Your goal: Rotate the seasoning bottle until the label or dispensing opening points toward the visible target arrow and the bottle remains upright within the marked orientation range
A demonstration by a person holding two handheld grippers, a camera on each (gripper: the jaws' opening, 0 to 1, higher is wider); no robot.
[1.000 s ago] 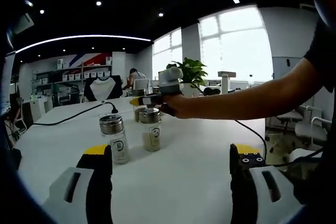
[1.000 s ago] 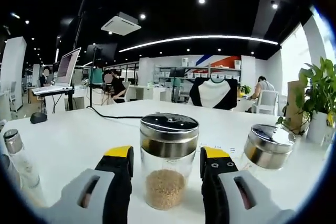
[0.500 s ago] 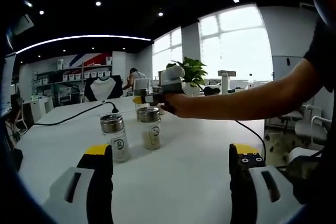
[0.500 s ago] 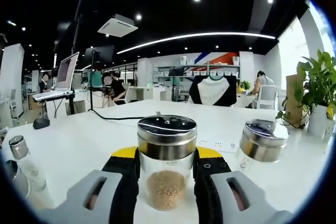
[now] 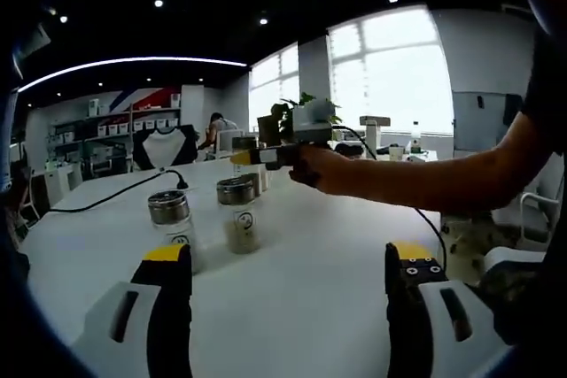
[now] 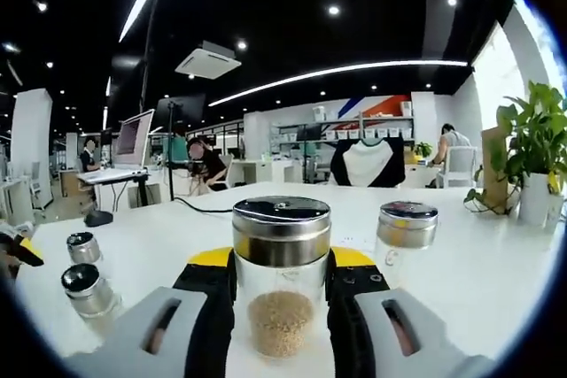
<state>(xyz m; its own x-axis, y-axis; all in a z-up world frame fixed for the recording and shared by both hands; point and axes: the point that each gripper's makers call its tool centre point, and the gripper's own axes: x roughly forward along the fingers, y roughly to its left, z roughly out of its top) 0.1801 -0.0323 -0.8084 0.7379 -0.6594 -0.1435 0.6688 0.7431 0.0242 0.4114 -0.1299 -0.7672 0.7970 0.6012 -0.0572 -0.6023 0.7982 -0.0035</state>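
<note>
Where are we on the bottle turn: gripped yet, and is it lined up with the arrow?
Done: the right gripper is shut on the seasoning bottle, its fingers pressing both sides of the glass, bottle upright on the white table. In hand: the grasp itself. Left: the turn; I cannot see a target arrow or the label's facing, so alignment is unconfirmed. The left gripper is open, holding nothing.

An open office with a dark ceiling [image 6: 292,6] and curved light strip [image 6: 354,66] holds a white table [image 5: 310,263], bright windows [image 5: 390,77] at two o'clock, shelving [image 6: 372,126] behind.
</note>
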